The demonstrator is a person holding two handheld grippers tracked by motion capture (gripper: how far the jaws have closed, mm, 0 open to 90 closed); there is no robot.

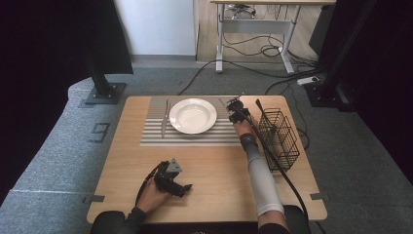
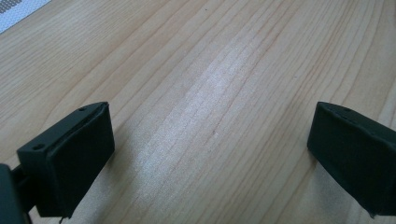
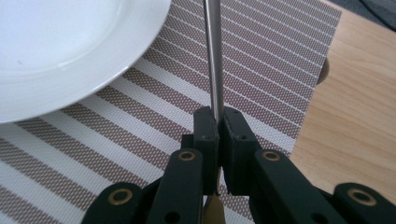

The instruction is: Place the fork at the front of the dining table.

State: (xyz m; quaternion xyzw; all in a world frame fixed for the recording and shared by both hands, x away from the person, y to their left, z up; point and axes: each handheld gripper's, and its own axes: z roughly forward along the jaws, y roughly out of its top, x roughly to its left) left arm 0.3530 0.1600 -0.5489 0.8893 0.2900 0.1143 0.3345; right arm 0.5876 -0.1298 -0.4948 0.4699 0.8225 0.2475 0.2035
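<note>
A: The right gripper (image 3: pixel 218 122) pinches a metal utensil handle (image 3: pixel 212 56), just right of the white plate (image 3: pixel 70 51), over the striped placemat (image 3: pixel 261 79).

B: Lower it parallel to the plate's rim, then release; the left gripper (image 2: pixel 210 149) rests spread, bottom centre.

I can read just one sign from here. On the grey floor (image 1: pixel 58 141), to the left of the bench (image 1: pixel 209 190), there is a mark made of dark tape (image 1: pixel 100 132). It looks like the number 9. It could also be a 5 or a letter, and I cannot tell which. I see no other words or numbers.
</note>
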